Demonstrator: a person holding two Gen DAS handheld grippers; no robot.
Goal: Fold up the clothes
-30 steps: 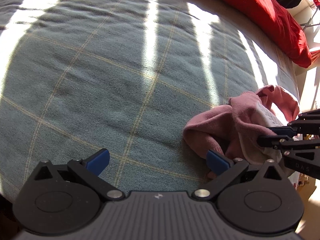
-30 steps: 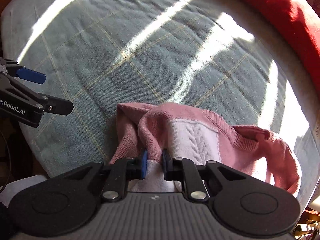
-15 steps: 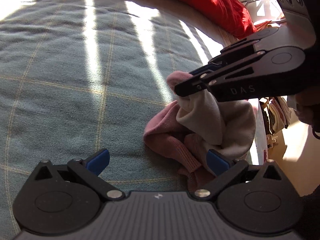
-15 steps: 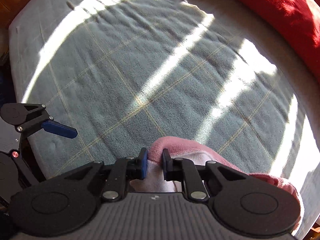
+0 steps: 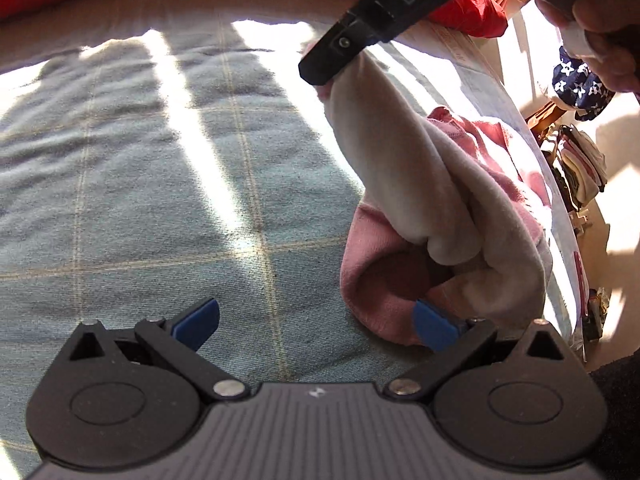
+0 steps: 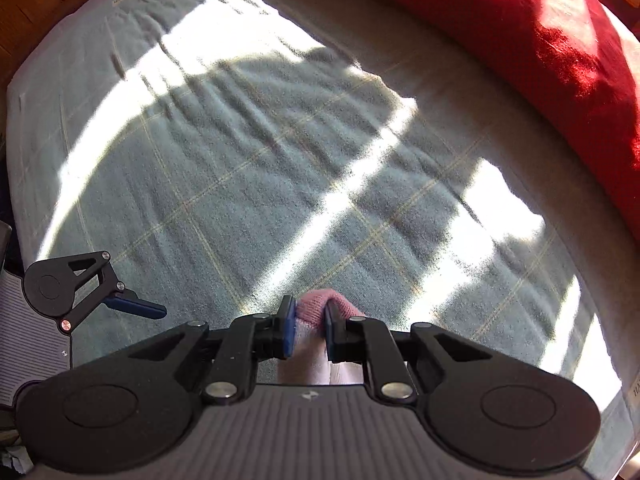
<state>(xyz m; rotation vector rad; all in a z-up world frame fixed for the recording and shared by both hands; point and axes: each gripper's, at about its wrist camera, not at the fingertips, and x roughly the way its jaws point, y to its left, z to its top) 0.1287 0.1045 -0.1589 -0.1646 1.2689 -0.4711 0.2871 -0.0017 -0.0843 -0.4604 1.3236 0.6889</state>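
Observation:
A pink and white knitted garment [image 5: 432, 184] hangs from my right gripper [image 5: 320, 76], which is shut on its edge and lifts it above the bed. Its lower bulk still rests bunched on the blanket at the right. In the right wrist view the pinched pink fold [image 6: 316, 308] shows between the closed pads of the right gripper [image 6: 307, 328]. My left gripper [image 5: 316, 326] stands open low over the blanket, its right blue pad touching the garment's pink sleeve opening [image 5: 384, 276]. The left gripper [image 6: 120, 300] also appears at the far left of the right wrist view.
A blue-grey checked blanket [image 5: 140, 184] covers the bed, striped by sunlight. A long red cushion [image 6: 540, 48] lies along the far side. Beyond the bed's right edge are a star-patterned cloth [image 5: 580, 88] and stacked items on the floor. A hand [image 5: 600, 40] holds the right gripper.
The right gripper has risen with the garment, pulling it up and stretching it off the blanket. The left gripper has moved nearer the garment's lower end and stays open.

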